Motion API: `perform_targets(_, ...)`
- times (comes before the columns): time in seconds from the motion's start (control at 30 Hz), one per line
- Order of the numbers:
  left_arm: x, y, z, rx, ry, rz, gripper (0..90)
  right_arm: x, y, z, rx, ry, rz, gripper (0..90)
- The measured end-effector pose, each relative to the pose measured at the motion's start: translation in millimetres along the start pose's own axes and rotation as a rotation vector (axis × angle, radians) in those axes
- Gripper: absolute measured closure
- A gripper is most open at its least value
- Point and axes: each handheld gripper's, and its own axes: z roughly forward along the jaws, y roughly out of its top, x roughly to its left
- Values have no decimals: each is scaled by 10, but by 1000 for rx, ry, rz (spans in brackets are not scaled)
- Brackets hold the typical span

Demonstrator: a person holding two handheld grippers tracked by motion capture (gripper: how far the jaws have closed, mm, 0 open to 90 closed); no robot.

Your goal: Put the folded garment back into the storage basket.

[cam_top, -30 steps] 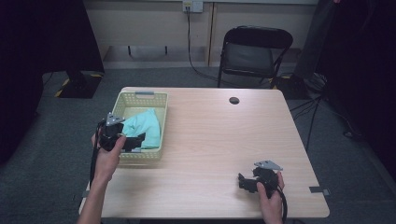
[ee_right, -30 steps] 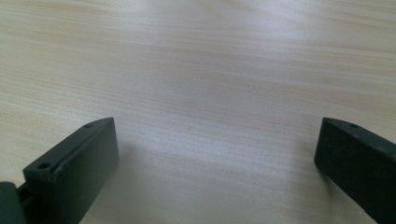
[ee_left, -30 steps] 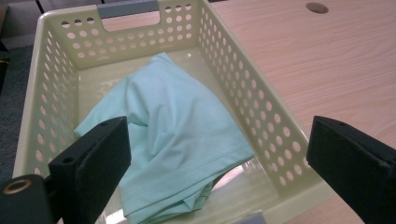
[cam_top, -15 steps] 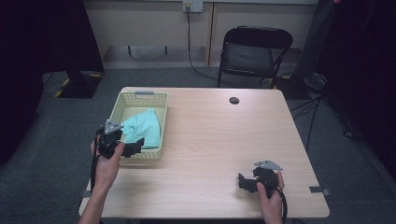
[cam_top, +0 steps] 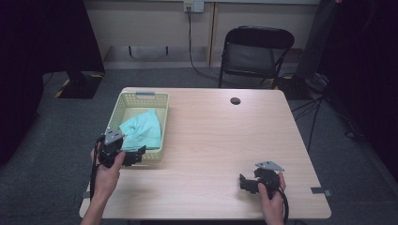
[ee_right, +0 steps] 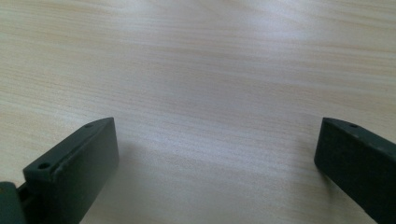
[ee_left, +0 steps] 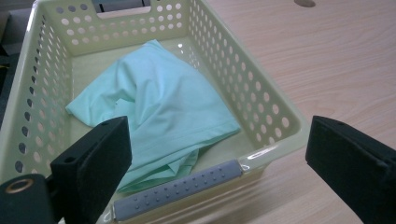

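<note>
A pale yellow perforated basket (cam_top: 123,107) (ee_left: 275,126) stands on the left part of the wooden table. A crumpled mint-green cloth (cam_top: 142,128) (ee_left: 163,102) lies inside it. My left gripper (cam_top: 135,155) (ee_left: 219,163) hovers open at the basket's near end, above its grey rubber handle (ee_left: 180,189), with nothing between its jaws. My right gripper (cam_top: 244,183) (ee_right: 217,163) rests open near the table's front right, its jaws apart over bare wood.
A small dark round hole (cam_top: 235,101) (ee_left: 304,3) sits in the table top toward the back. A black folding chair (cam_top: 257,54) stands behind the table. The basket's far end has a second grey handle (cam_top: 145,93).
My left gripper has drawn back toward the person, from over the cloth in the basket to the basket's near end. The right gripper has stayed where it was.
</note>
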Motion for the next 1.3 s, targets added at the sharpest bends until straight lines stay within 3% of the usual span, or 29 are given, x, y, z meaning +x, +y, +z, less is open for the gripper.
perform_targets(0.27, -78, -66, -58, -7, -2, 30, 68, 0, 0, 0, 0, 0, 0, 0)
perform_targets(0.47, -144, -179, -111, 20, -20, 66, 68, 0, 0, 0, 0, 0, 0, 0)
perform_targets(0.97, -187, -393, -134, 38, -65, 73, 68, 0, 0, 0, 0, 0, 0, 0)
perform_targets(1.3, -216, -535, -102, 83, -88, 86, 68, 0, 0, 0, 0, 0, 0, 0)
